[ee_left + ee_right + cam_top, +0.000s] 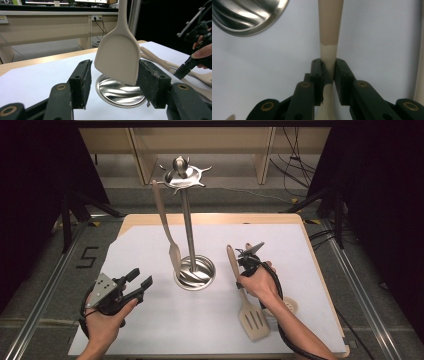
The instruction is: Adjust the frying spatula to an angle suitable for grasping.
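The right claw (328, 72) is clamped on the smooth beige handle of the slotted beige spatula (248, 312), whose flat head rests on the white-papered surface (150, 240). A spoon beneath the hand is largely hidden. The left claw (137, 282) stands open, holding nothing, left of the polished steel utensil stand (189, 220).

Bare forearms; each black claw (141, 281) has brass-ringed screws, a black cable and a grey plate

Utensil stand and bystanders on the white sheet

A steel utensil stand (189, 220) rises from its round base (195, 275), a solid turner (167, 227) hanging from its top; another pale utensil (290, 306) lies near the table (210, 217) edge.
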